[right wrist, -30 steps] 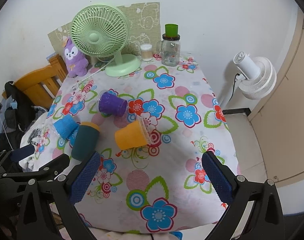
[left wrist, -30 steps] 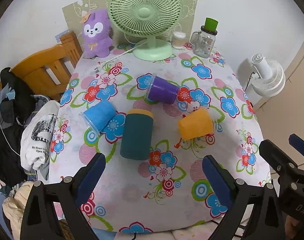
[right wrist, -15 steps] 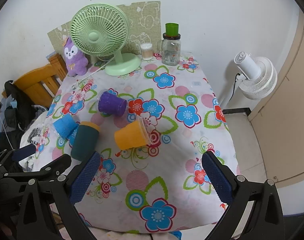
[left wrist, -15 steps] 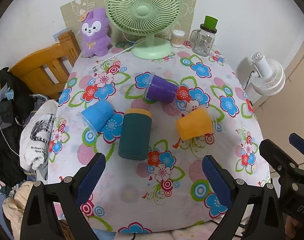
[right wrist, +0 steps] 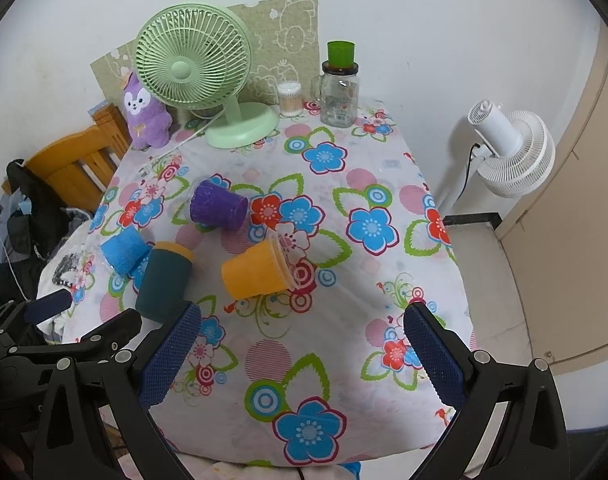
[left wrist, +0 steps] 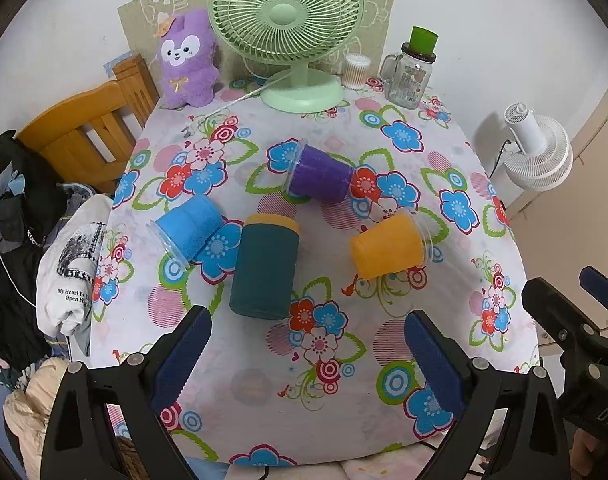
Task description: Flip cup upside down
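Four cups lie on their sides on the flowered tablecloth [left wrist: 436, 152]. A blue cup [left wrist: 187, 230] [right wrist: 123, 254] is at the left, a dark teal cup with a yellow rim [left wrist: 263, 272] [right wrist: 163, 280] beside it, a purple cup [left wrist: 320, 174] [right wrist: 219, 206] farther back, and an orange cup [left wrist: 388, 246] [right wrist: 257, 270] to the right. My left gripper [left wrist: 308, 356] is open and empty, above the table's near edge. My right gripper [right wrist: 299, 344] is open and empty, near the front right of the table.
A green desk fan [left wrist: 287, 28], a purple plush toy [left wrist: 187, 64], a cotton swab pot [left wrist: 354, 70] and a glass jar with a green cup on top [left wrist: 410, 76] stand at the back. A wooden chair with clothes [left wrist: 83, 136] is at the left. A white floor fan [right wrist: 508, 148] stands at the right.
Both grippers have drifted slightly; the view has shifted a little. The cups have not moved.
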### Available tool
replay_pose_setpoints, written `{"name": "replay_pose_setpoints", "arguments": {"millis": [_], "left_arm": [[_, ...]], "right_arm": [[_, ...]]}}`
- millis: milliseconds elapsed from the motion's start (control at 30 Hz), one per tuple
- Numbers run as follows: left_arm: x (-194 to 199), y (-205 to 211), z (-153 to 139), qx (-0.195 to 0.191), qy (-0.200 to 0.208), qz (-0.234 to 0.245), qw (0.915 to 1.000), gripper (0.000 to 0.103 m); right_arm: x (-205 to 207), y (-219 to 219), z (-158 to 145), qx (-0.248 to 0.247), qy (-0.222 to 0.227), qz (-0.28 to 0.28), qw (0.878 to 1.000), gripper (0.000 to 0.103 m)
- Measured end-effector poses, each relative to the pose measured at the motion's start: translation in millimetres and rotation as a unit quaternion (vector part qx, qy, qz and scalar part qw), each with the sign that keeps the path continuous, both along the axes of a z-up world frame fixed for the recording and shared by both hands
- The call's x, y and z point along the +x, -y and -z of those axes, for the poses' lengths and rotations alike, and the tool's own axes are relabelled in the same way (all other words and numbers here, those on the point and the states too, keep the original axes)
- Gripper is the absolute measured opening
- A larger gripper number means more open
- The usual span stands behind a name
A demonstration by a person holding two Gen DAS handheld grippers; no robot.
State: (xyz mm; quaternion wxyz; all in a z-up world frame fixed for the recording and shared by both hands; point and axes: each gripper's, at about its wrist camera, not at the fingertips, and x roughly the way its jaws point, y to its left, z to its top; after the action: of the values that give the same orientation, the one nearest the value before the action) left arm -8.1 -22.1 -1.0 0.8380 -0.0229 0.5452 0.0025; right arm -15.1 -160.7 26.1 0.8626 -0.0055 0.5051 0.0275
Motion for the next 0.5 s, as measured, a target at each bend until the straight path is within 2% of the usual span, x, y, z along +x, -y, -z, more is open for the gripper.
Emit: {"name": "replay_pose_setpoints", "arguments": {"millis": [333,500], "left_arm": [[18.4,14.1,8.9,-0.014,-0.018,-0.017,0.9996,0.099],[29.2,23.6,18.0,-0.036,-0.029,-0.037,0.9982,0.099]], "right_arm": [[20.2,11.0,1.0,-0.007,-0.015,-0.015,1.0,0.102],[37.7,22.6,5.7,-0.005,-0.021,-0.022,1.0,0.102]]}}
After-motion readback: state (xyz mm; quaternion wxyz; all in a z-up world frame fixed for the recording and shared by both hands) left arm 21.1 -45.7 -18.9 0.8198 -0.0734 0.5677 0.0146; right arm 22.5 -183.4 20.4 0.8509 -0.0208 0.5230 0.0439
